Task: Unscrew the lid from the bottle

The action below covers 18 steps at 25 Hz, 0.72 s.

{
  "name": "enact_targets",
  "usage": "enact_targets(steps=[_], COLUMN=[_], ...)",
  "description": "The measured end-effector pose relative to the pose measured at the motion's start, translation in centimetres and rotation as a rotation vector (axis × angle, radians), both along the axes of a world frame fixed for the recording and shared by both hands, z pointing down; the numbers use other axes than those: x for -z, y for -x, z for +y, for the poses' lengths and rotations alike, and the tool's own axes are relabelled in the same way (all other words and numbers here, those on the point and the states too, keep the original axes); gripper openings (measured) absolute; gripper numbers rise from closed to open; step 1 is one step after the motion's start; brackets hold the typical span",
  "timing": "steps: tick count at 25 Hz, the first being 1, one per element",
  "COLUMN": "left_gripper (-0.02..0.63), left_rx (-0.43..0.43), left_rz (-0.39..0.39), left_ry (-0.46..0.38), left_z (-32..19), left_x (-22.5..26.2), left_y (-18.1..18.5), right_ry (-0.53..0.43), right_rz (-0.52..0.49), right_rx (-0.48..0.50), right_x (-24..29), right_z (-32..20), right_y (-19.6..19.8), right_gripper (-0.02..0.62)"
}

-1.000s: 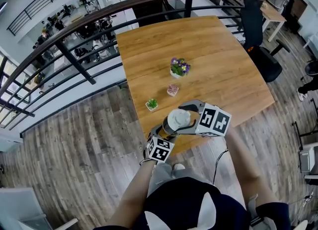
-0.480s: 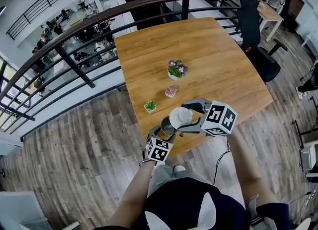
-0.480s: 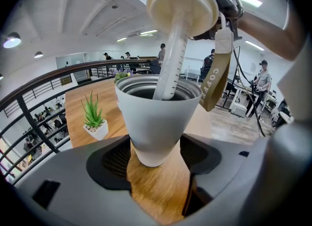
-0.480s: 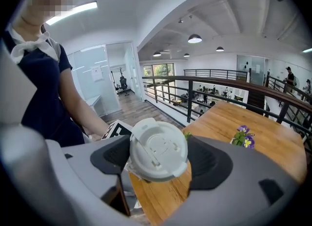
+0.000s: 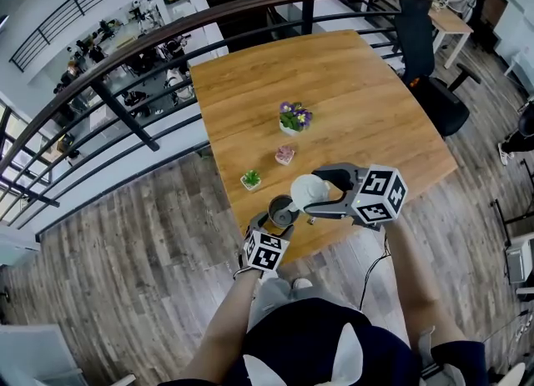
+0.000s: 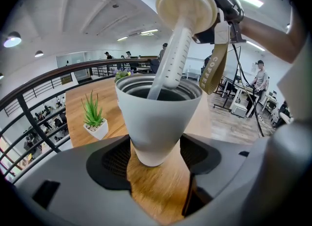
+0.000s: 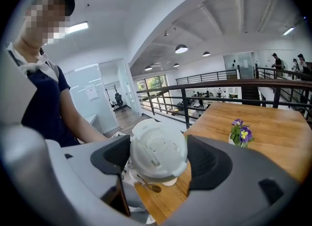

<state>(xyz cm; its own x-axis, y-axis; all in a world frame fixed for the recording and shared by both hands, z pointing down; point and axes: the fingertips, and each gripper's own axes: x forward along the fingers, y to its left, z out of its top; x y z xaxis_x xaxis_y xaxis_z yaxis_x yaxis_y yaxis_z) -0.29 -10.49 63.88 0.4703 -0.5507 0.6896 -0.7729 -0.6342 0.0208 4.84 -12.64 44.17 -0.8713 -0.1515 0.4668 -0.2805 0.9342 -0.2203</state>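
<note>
White bottle is clamped low in our left claw at the tabletop's near edge, to steady it; our right claw grips the freed lid, its tube dipping inside.

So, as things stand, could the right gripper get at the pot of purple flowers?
Probably not yet. The table toward the purple flowers looks mostly open, but the right gripper is shut on the lid, whose tube dips into the bottle that the left gripper holds.
</note>
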Motion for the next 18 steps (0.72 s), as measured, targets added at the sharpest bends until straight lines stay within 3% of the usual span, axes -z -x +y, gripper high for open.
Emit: enact_targets(steps=[10, 18], left_gripper=[0.322, 0.322], left_rx=[0.006, 0.011], left_rz=[0.002, 0.000], left_ry=[0.013, 0.012], left_z=[0.0, -0.1], left_x=[-0.3, 0.0], left_y=[0.2, 0.2], right_ry=[0.129, 0.176], right_rz=[-0.211, -0.241], right_rx=[-0.133, -0.173], right_x=[0.5, -0.4], right_z=[-0.9, -0.9], right_y=[-2.0, -2.1], right_gripper=[0.357, 0.356])
